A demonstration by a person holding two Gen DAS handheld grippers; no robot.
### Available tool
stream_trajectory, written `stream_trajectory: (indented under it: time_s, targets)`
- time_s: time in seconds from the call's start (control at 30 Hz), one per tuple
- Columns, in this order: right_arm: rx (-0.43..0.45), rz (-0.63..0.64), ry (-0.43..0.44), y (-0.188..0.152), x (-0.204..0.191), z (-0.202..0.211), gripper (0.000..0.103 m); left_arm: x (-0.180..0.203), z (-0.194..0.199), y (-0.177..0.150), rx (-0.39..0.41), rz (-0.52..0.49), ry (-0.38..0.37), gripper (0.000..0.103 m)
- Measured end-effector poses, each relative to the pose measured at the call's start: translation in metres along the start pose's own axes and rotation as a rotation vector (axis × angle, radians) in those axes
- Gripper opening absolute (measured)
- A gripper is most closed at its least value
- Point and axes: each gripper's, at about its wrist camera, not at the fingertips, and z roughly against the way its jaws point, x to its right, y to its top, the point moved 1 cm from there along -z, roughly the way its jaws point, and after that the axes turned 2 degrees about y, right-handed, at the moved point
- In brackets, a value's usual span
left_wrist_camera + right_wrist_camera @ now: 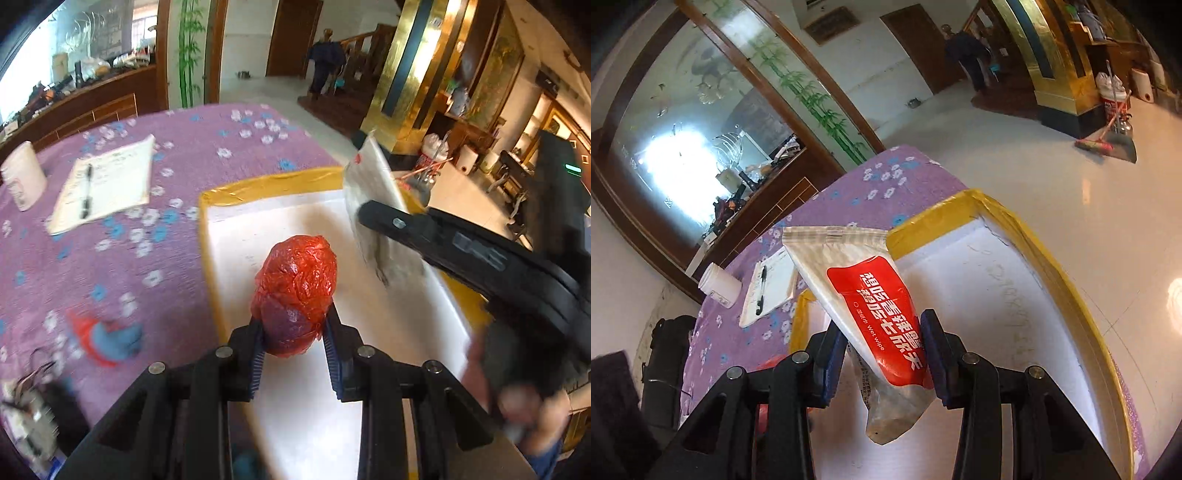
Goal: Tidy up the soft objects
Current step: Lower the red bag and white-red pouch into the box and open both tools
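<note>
Purple flowered table (110, 258): left hand-held gripper (293, 341) pinches the crinkly red plastic-wrapped ball (295, 291); right hand-held gripper (884, 354) clamps the red-labelled wet-wipe packet (871, 306), which could slip outside the yellow-taped white box (997, 295).

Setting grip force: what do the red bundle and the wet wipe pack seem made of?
Red bundle: thin crinkled plastic film, glossy, wrinkles catching light; contents hidden. Wet wipe pack: soft printed plastic pouch, smooth and slightly shiny, bending in the claw.

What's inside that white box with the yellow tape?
The white box shows only a bare white floor. The red bundle and wet wipe packet hang above it, held, hiding part of the floor.
</note>
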Motion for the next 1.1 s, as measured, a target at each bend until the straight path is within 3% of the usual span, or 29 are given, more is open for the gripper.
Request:
stream_trajectory:
  time_s: [0.1, 0.2, 0.27, 0.37, 0.53, 0.6, 0.67, 0.8, 0.97, 1.1]
  targets:
    - [-0.007, -0.037, -0.001, 0.000, 0.009, 0.001, 0.043, 0.000, -0.021, 0.006, -0.025, 0.036, -0.027, 0.027]
    - [-0.039, -0.053, -0.043, -0.003, 0.013, -0.007, 0.043, -0.001, -0.034, 0.002, -0.036, 0.023, 0.018, 0.027]
    - [-0.068, -0.067, -0.060, -0.005, 0.017, -0.013, 0.043, -0.003, -0.036, 0.001, -0.064, 0.038, -0.021, 0.028]
    - [-0.063, -0.059, -0.077, -0.007, 0.016, -0.016, 0.044, -0.006, -0.034, 0.000, -0.052, 0.044, 0.002, 0.028]
    - [-0.052, -0.047, -0.113, -0.009, 0.009, -0.018, 0.047, -0.008, -0.034, -0.001, -0.058, 0.061, -0.020, 0.028]
    - [-0.057, -0.043, -0.132, -0.009, 0.009, -0.020, 0.052, -0.007, -0.031, 0.000, -0.047, 0.063, -0.010, 0.030]
    - [-0.063, -0.047, -0.133, -0.009, 0.010, -0.021, 0.061, -0.005, -0.028, 0.000, -0.044, 0.066, -0.003, 0.039]
    - [-0.049, -0.054, -0.128, -0.008, 0.009, -0.016, 0.063, -0.002, -0.023, -0.002, -0.029, 0.059, 0.024, 0.049]
    - [-0.006, -0.046, -0.262, -0.007, 0.013, -0.008, 0.063, 0.013, -0.011, -0.012, -0.014, 0.034, 0.065, 0.058]
    - [-0.011, -0.028, -0.326, -0.016, 0.014, -0.002, 0.063, 0.023, -0.006, -0.022, -0.014, -0.005, 0.104, 0.058]
